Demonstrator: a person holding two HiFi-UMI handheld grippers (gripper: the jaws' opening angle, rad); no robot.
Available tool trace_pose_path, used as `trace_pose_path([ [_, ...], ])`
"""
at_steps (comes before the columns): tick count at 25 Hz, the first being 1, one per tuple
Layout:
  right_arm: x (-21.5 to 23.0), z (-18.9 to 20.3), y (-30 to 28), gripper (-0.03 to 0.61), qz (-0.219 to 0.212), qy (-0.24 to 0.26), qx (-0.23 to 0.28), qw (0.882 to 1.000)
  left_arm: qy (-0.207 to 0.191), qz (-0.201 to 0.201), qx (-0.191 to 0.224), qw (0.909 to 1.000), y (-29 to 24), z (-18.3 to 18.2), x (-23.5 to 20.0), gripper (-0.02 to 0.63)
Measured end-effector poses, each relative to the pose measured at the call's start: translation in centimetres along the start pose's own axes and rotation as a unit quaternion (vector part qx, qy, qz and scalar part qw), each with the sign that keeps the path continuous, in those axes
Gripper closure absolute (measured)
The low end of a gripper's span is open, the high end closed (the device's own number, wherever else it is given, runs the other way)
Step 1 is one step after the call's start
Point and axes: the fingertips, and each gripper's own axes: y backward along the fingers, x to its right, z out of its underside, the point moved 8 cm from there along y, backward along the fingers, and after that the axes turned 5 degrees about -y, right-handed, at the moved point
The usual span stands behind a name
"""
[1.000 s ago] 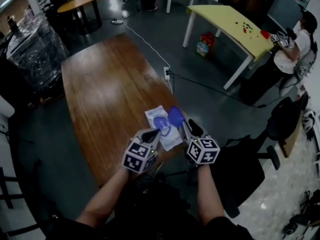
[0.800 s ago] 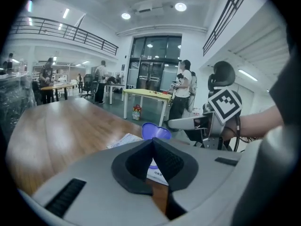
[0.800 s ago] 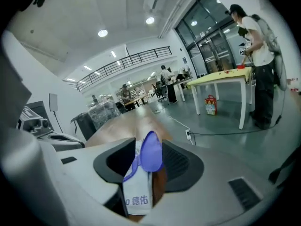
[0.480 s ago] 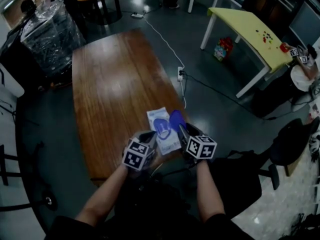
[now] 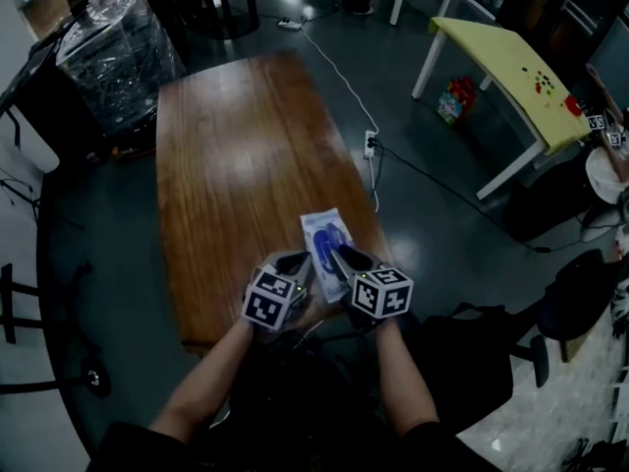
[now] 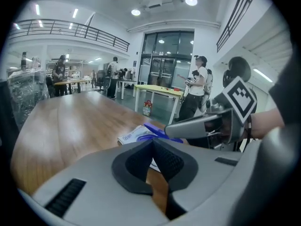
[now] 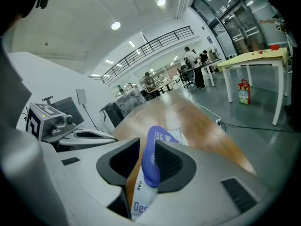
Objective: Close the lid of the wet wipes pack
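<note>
A white wet wipes pack (image 5: 324, 234) lies on the wooden table (image 5: 236, 155) near its front right corner. Its blue oval lid (image 5: 332, 241) lies low over the pack. My right gripper (image 5: 337, 255) reaches onto the pack from the front. In the right gripper view the lid (image 7: 151, 161) stands between the closing jaws, against the pads, with the pack (image 7: 141, 204) below. My left gripper (image 5: 297, 263) sits just left of the pack, jaws together with nothing between them. The left gripper view shows the pack (image 6: 133, 135) and lid (image 6: 157, 131) ahead, under the right gripper's finger (image 6: 197, 125).
The pack lies close to the table's right edge. A white cable (image 5: 344, 87) and socket strip run over the floor to the right. A yellow table (image 5: 511, 67) stands at the far right, a wrapped pallet (image 5: 118, 47) at the far left. A person (image 6: 197, 91) stands beyond.
The blue lid stood raised above the pack; it now lies down over it. Both grippers have sunk toward the table, the right one moving onto the pack.
</note>
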Motion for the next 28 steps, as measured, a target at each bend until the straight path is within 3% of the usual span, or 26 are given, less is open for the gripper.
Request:
trace_pose_path([
  [5, 0.1, 1.0, -2.3, 0.549, 0.027, 0.004, -0.047, 0.999, 0.011, -0.010, 0.004, 0.9999, 1.2, 0.4, -0.8, 0.607],
  [11, 0.1, 1.7, -3.6, 0.565, 0.080, 0.030, -0.094, 0.992, 0.021, -0.018, 0.005, 0.9996, 2.5, 0.9, -1.8, 0.607],
  [17, -0.6, 2.1, -4.8, 0.569, 0.129, 0.109, -0.132, 0.977, 0.027, -0.020, 0.009, 0.9994, 3.3, 1.5, -2.4, 0.607],
  [23, -0.4, 2.1, -4.6, 0.569, 0.137, 0.108, -0.123, 0.977, 0.035, -0.031, 0.021, 0.9987, 4.8, 1.6, -2.7, 0.607],
  [28, -3.3, 2.4, -3.0, 0.569, 0.136, 0.095, -0.073, 0.983, 0.023, -0.025, 0.052, 0.9981, 8.1, 0.7, -3.0, 0.607],
])
